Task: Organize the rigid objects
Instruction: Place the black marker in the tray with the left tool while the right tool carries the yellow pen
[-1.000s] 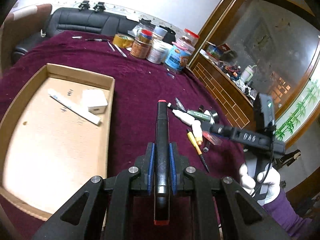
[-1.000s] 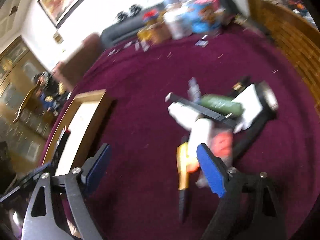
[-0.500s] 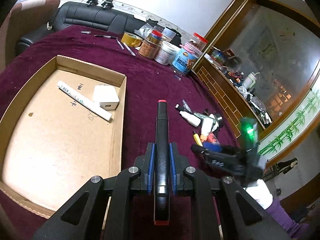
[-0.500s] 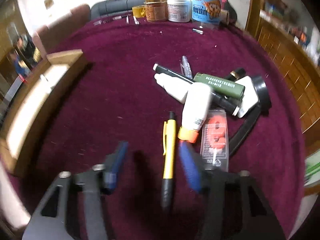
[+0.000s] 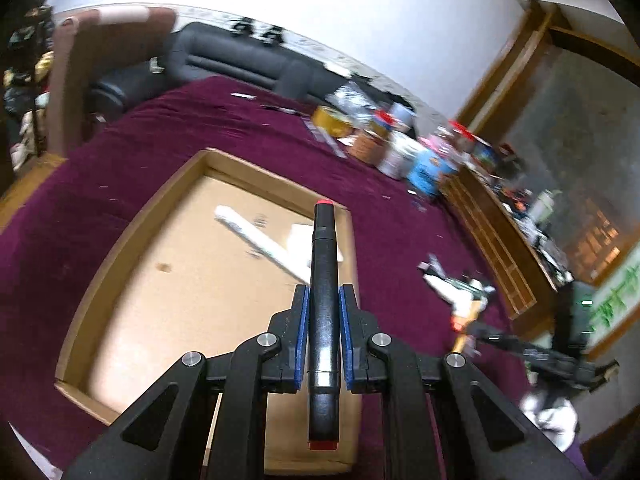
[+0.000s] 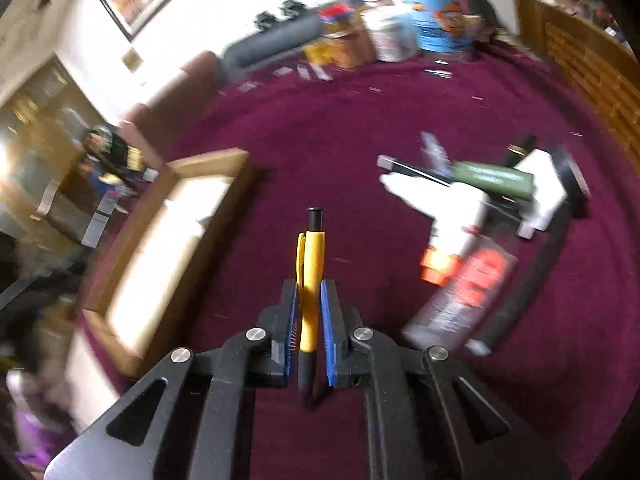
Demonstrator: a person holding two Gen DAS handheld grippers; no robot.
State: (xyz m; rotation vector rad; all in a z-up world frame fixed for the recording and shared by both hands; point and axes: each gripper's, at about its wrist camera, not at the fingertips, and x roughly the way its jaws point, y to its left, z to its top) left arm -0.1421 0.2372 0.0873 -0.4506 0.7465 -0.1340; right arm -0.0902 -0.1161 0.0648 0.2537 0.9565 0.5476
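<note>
My left gripper [image 5: 323,300] is shut on a black marker with red ends [image 5: 324,280] and holds it over the right rim of the shallow cardboard box [image 5: 132,224]. The box holds a long white stick [image 5: 260,240] and a white block [image 5: 300,234], partly hidden by the marker. My right gripper [image 6: 309,294] is shut on a yellow pen with a black tip [image 6: 311,276], lifted above the maroon cloth. The box also shows in the right wrist view [image 6: 208,160], to the left. A pile of white bottles, a green tube and a red-printed packet [image 6: 472,216] lies to the right.
Jars, tins and a tape roll [image 5: 396,148] stand at the far edge of the maroon table. A black sofa [image 5: 224,60] and a brown chair [image 5: 108,44] stand behind it. A wooden cabinet [image 5: 500,232] runs along the right. The right gripper's body [image 5: 552,352] shows in the left wrist view.
My right gripper has closed on the yellow pen and lifted it off the pile, swinging left toward the box. My left gripper has moved left with the marker, over the box's right rim.
</note>
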